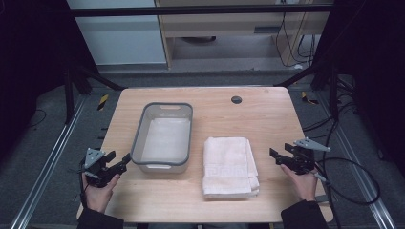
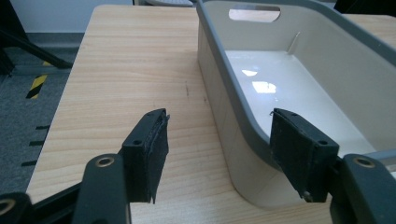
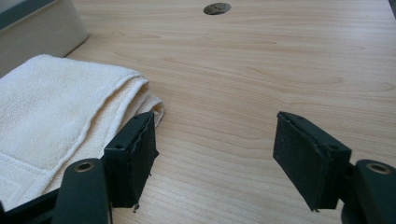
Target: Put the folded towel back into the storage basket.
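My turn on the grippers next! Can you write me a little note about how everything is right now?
Left gripper: open, holding nothing, at the near left corner of the grey bin; one jaw looks close to its rim.
Right gripper: open, holding nothing, just right of the folded white towel.
The bin is empty; the towel lies on the table beside it.
Done: nothing yet.
Left, probably: the towel goes into the bin.

Light wood table [image 1: 267,119], round dark grommet hole [image 1: 236,99] near its far edge. Grey carpet floor [image 1: 43,143] all round, metal rails [image 1: 47,167] running along both sides of the table. Black frame struts [image 1: 95,78] at the far corners, yellow-black tape marks [image 1: 102,101] on the floor. Pale wooden cabinet [image 1: 224,24] behind, loose black cables [image 1: 296,43] at the far right.
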### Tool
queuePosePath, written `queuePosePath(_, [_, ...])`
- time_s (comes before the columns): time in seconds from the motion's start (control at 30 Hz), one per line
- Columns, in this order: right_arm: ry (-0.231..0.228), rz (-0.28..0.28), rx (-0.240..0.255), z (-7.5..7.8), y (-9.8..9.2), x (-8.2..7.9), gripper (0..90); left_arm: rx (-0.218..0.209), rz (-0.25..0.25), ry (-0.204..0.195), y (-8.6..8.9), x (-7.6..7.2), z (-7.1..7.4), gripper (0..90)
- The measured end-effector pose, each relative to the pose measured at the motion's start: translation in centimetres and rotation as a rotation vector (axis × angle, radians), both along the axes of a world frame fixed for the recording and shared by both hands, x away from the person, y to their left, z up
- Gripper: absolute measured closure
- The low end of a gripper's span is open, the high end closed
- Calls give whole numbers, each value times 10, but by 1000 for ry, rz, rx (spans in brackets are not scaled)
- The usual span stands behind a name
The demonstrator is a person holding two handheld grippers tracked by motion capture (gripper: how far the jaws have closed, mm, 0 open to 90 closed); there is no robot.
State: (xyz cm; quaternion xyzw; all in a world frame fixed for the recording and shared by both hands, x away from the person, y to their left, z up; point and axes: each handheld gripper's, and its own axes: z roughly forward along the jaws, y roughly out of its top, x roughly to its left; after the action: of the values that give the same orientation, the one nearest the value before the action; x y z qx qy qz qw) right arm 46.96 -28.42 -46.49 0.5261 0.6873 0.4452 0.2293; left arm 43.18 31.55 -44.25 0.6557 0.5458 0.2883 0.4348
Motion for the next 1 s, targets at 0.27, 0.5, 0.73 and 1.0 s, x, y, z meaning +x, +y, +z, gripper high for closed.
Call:
queuePosePath(0.27, [-15, 14, -17, 4, 4, -1, 290, 6, 10, -65, -1, -7, 15, 367])
queuePosePath(0.5, [-37, 20, -14, 12, 7, -1, 285, 23, -5, -94, -9, -13, 27, 391])
queuePosePath(0.73, [-46, 33, 9, 17, 10, 0, 271, 17, -35, -82, -19, -14, 31, 409])
queuePosePath(1.0, [-52, 49, -9, 20, 14, 2, 254, 17, -85, -77, -37, -14, 34, 410])
